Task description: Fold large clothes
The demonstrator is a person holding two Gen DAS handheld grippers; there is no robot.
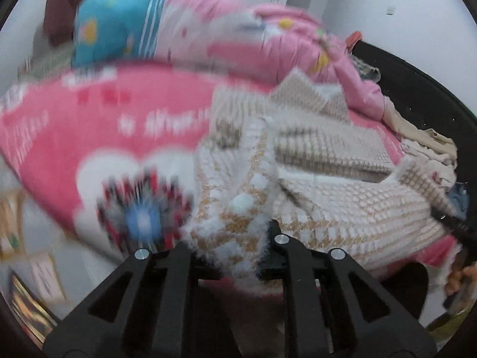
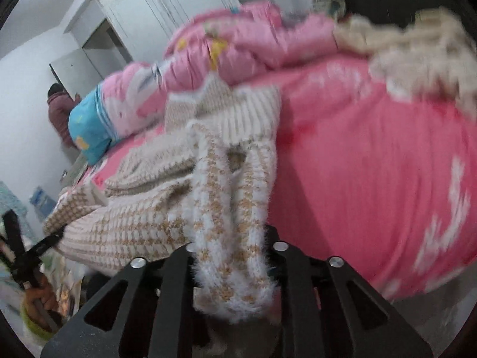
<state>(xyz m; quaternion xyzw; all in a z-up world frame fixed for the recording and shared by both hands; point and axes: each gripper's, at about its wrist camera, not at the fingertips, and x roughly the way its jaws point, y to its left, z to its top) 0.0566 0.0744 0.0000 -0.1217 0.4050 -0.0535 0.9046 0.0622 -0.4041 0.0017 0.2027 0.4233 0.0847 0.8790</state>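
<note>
A fuzzy white-and-tan knit sweater [image 1: 313, 179] lies rumpled on a pink bedspread [image 1: 89, 137]. My left gripper [image 1: 231, 253] is shut on the sweater's fluffy edge near the bed's near side. In the right wrist view the same sweater [image 2: 167, 197] hangs from my right gripper [image 2: 234, 268], which is shut on a fuzzy band of it. The left gripper [image 2: 53, 238] shows at the left of that view, holding the sweater's other end. The right gripper [image 1: 453, 223] shows at the right edge of the left wrist view.
A pink quilt with a blue end [image 1: 119, 29] is heaped at the back of the bed [image 2: 372, 164]. Beige clothes [image 1: 426, 143] pile against a dark headboard [image 1: 417, 80]. A person in maroon [image 2: 59, 110] stands by white wardrobe doors [image 2: 143, 15]. Boxes [image 1: 26, 268] lie on the floor.
</note>
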